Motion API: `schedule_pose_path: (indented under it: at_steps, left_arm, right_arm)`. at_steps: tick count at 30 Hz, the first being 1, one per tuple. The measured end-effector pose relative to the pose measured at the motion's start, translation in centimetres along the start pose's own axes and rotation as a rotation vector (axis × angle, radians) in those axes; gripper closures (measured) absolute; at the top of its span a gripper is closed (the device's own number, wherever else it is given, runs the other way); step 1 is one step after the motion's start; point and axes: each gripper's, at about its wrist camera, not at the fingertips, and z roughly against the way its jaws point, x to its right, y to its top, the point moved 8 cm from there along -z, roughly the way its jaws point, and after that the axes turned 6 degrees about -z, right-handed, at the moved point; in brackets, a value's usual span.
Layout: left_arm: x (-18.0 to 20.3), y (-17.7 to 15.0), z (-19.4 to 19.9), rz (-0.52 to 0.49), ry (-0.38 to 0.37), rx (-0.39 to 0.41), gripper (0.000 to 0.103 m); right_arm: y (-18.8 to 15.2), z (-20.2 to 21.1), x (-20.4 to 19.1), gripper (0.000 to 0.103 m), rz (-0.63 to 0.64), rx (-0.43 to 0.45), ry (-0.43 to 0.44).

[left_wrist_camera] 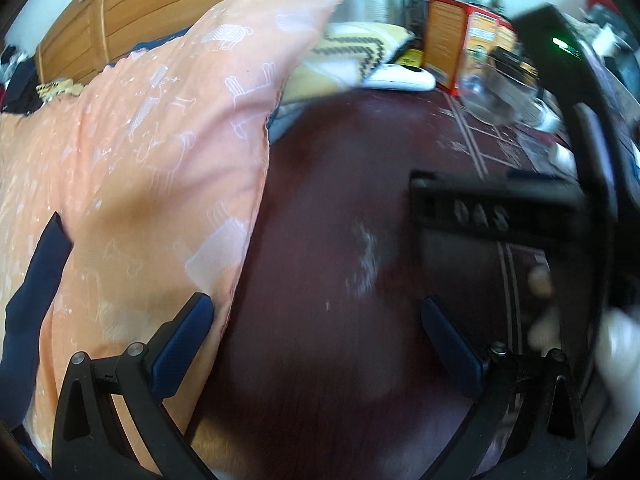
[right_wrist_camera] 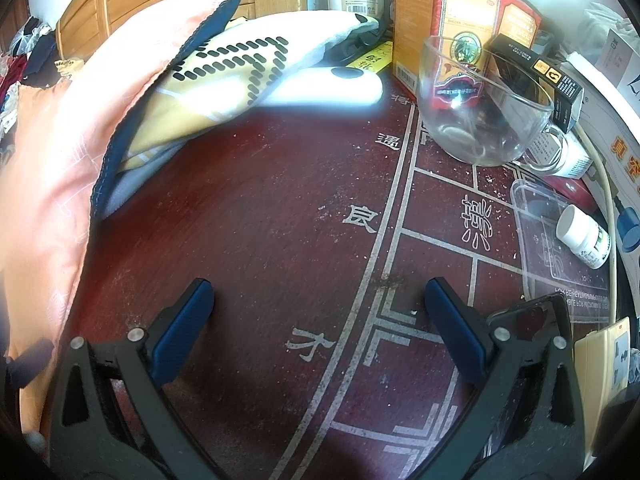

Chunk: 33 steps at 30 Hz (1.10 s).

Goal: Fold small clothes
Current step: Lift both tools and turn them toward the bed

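Both grippers, left (left_wrist_camera: 316,320) & right (right_wrist_camera: 320,304), jaws apart over dark red table (right_wrist_camera: 280,208) w/ peach cloth (left_wrist_camera: 140,168).

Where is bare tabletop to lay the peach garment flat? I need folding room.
The free patch is the dark red tabletop between the peach garment on the left and the glass cup on the right. Right and back edges are crowded: boxes, plastic lid, pill bottle.

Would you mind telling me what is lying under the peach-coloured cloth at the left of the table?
Under the peach cloth a yellow patterned cloth sticks out onto the dark red table, with a navy layer at the peach cloth's edge. How far either runs beneath is covered.
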Motion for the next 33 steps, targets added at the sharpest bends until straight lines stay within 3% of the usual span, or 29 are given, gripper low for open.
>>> schedule_pose_path:
  at_steps: [3, 6, 9, 13, 16, 19, 21, 23, 26, 28, 30, 33]
  left_arm:
    - [0.1, 0.0, 0.0, -0.006, -0.01, -0.019, 0.0]
    - [0.7, 0.1, 0.4, -0.07, -0.086, 0.006, 0.0]
    - [0.6, 0.2, 1.0, -0.055, -0.147, 0.028, 0.0]
    - [-1.4, 0.1, 4.5, 0.0, -0.121, 0.139, 0.0]
    - [-3.0, -0.5, 9.2, 0.024, -0.085, 0.25, 0.0]
    - [-6.1, -1.3, 16.4, 0.075, -0.017, 0.415, 0.0]
    - [-8.5, -1.9, 22.6, 0.149, 0.02, 0.588, 0.0]
    - [-11.0, -2.6, 28.1, 0.206, 0.051, 0.713, 0.0]
    - [-13.5, -3.8, 36.8, 0.227, 0.164, 0.854, 0.0]
    - [-15.0, -5.0, 42.1, 0.227, 0.229, 0.931, 0.0]
    - [-16.4, -7.0, 47.0, 0.246, 0.247, 1.006, 0.0]
    - [-19.1, -11.7, 54.2, 0.349, 0.291, 1.14, 0.0]
  right_arm:
    - [0.0, 0.0, 0.0, 0.0, 0.0, -0.002, 0.001]
    - [0.0, 0.0, 0.0, 0.0, 0.001, -0.001, 0.0]
    - [0.0, 0.0, 0.0, 0.0, 0.001, -0.002, -0.001]
    - [0.0, 0.0, 0.0, 0.0, 0.004, -0.001, -0.003]
    - [0.0, 0.0, 0.0, 0.0, 0.005, 0.001, 0.001]
    - [0.2, -0.2, 0.0, 0.0, 0.018, -0.003, 0.006]
    - [0.2, -0.3, -0.1, 0.0, 0.029, -0.011, 0.008]
    - [0.2, -0.1, -0.7, 0.0, 0.051, -0.01, 0.073]
    - [0.2, 1.6, -1.5, 0.0, 0.047, 0.016, 0.204]
    - [0.1, 4.0, -2.0, 0.0, 0.05, 0.047, 0.244]
    - [0.2, 7.7, -3.4, 0.0, 0.082, 0.118, 0.294]
    - [0.4, 15.6, -6.9, 0.0, 0.144, 0.223, 0.436]
